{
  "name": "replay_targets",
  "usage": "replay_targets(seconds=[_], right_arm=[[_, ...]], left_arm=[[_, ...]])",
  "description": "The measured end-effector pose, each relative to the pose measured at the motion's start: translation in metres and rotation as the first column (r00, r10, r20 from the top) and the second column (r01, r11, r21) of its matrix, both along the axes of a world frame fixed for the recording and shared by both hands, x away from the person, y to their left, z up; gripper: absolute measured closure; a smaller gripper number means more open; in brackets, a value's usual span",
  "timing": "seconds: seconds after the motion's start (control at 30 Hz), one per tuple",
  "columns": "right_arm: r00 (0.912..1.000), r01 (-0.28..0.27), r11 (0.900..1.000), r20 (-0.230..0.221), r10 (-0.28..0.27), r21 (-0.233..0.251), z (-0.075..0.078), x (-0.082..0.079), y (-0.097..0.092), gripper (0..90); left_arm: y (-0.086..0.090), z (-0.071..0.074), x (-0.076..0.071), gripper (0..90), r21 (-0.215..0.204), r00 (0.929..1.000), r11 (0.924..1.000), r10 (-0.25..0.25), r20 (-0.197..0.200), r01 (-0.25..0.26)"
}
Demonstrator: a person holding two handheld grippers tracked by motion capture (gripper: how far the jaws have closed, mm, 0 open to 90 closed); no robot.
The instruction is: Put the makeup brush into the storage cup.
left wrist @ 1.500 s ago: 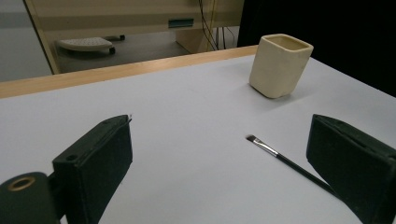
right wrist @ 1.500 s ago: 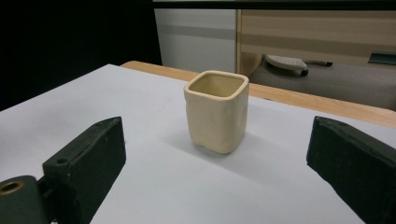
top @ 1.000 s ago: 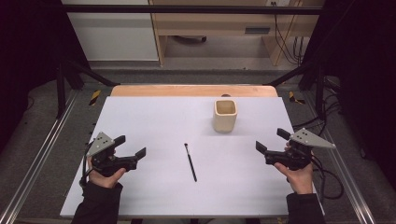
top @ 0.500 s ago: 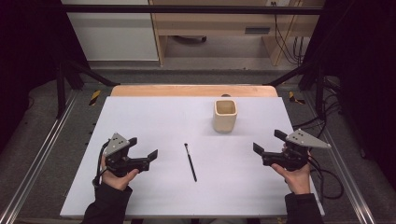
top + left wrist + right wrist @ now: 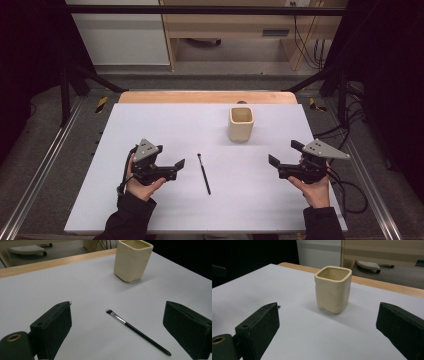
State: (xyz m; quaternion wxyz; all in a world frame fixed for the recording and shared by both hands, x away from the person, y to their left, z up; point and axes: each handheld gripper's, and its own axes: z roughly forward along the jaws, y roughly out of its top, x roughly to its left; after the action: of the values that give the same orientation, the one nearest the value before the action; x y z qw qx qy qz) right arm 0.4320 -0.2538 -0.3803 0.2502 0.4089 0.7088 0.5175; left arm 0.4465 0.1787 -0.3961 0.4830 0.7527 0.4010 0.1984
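A thin black brush (image 5: 203, 173) lies flat on the white tabletop (image 5: 150, 125), bristle end pointing away from me. A cream square cup (image 5: 241, 123) stands upright and empty behind it to the right. My left gripper (image 5: 175, 169) is open just left of the brush, a short gap away, jaws aimed at it. In the left gripper view the brush (image 5: 130, 326) lies between the wide-apart jaws of that gripper (image 5: 118, 322), with the cup (image 5: 132, 258) beyond. My right gripper (image 5: 285, 153) is open at the right, facing the cup (image 5: 333, 290), which stands well ahead of its jaws (image 5: 327, 322).
A wooden strip (image 5: 205, 97) runs along the table's far edge. Metal rails (image 5: 45, 165) flank both sides, and cables (image 5: 350, 185) trail off the right edge. Bare white surface surrounds the brush and the cup.
My left gripper has moved right across the table, closing in on the brush. The right gripper has shifted slightly left. Brush and cup have stayed put.
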Motion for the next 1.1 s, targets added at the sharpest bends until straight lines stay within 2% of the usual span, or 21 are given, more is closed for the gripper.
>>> replay_targets(seconds=[0.07, 0.23, 0.47, 0.63, 0.87, 1.03, 1.1], right_arm=[[1.0, 0.0, 1.0, 0.0, 0.0, 0.001, 0.0, 0.0, 0.0, 5.1], [1.0, -0.002, 1.0, 0.0, 0.002, 0.002, 0.0, 0.0, 0.0, 5.1], [1.0, 0.0, 1.0, -0.003, 0.0, 0.0, -0.001, 0.0, 0.0, 5.0], [1.0, -0.004, 1.0, -0.003, 0.004, -0.005, -0.002, 0.0, 0.001, 5.0], [0.9999, -0.011, 0.9999, -0.007, 0.011, -0.007, -0.003, 0.001, 0.003, 5.0], [0.9999, -0.009, 0.9999, -0.012, 0.009, -0.006, -0.003, 0.001, 0.004, 5.0], [0.9999, -0.009, 0.9999, -0.011, 0.009, -0.004, -0.003, 0.002, 0.004, 5.0]], left_arm=[[-0.013, -0.005, 0.003, 8.2, 0.01, 0.9999, 0.9999, -0.007, -0.013, 0.007], [-0.03, -0.011, 0.006, 9.0, 0.026, 0.9994, 0.9994, -0.02, -0.028, 0.02], [-0.046, -0.022, 0.008, 9.9, 0.065, 0.9983, 0.9973, -0.03, -0.049, 0.033], [-0.053, -0.03, 0.008, 11.5, 0.091, 0.9982, 0.9957, -0.016, -0.057, 0.021], [-0.058, -0.039, 0.013, 14.6, 0.066, 0.9962, 0.9978, 0.001, -0.087, 0.004], [-0.067, -0.048, 0.017, 15.7, 0.087, 0.9938, 0.9962, 0.011, -0.111, -0.001], [-0.071, -0.052, 0.018, 17.0, 0.107, 0.9923, 0.9943, 0.015, -0.123, -0.002]])
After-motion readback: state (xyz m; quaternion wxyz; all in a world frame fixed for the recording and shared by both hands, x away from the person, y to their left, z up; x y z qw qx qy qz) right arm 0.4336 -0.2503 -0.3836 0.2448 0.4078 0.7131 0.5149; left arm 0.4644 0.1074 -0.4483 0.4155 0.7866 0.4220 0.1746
